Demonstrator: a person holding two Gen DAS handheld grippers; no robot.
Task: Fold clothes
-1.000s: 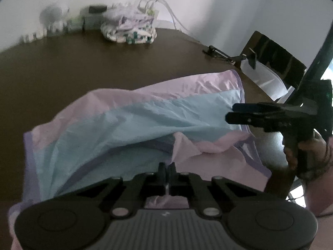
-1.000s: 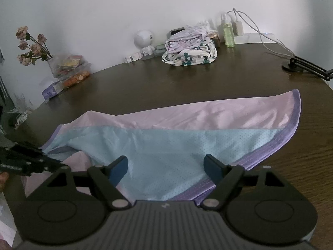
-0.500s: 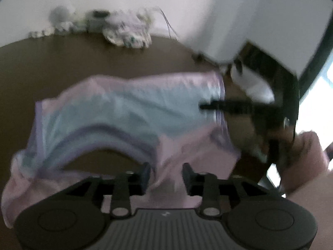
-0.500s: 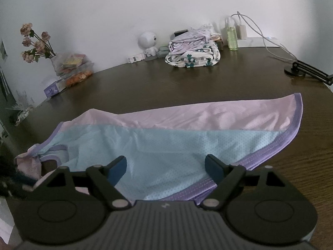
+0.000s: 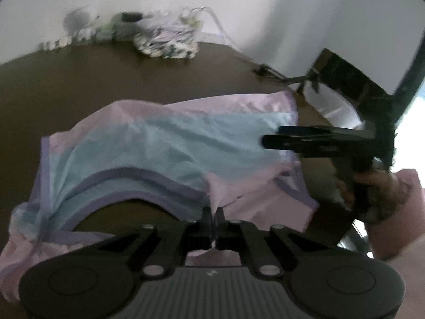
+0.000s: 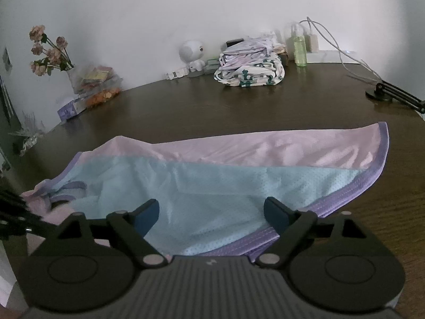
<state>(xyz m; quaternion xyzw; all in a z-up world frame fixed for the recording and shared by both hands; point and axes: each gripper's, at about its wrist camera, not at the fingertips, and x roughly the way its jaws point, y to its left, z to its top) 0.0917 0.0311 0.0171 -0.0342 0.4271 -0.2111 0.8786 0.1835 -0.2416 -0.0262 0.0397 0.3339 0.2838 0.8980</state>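
Left wrist view: the left gripper (image 5: 213, 214) — parted half a second ago — is now clamped on the shirt (image 5: 164, 146) spread on the table (image 5: 79, 79); the right gripper (image 6: 211, 210) is held spread — a fold is judged under way.

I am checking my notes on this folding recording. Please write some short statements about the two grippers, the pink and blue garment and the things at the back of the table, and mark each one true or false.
1. The left gripper is shut on the pink and blue garment. True.
2. The right gripper is shut on the garment's purple hem. False: it is open, with the garment lying between and beyond its fingers.
3. A pile of patterned clothes sits near the wall at the back of the table. True.
4. The garment is already folded into a neat square. False: it lies spread and wrinkled across the table.
5. The flowers stand right beside the green bottle. False: they are at opposite ends of the table's back edge.
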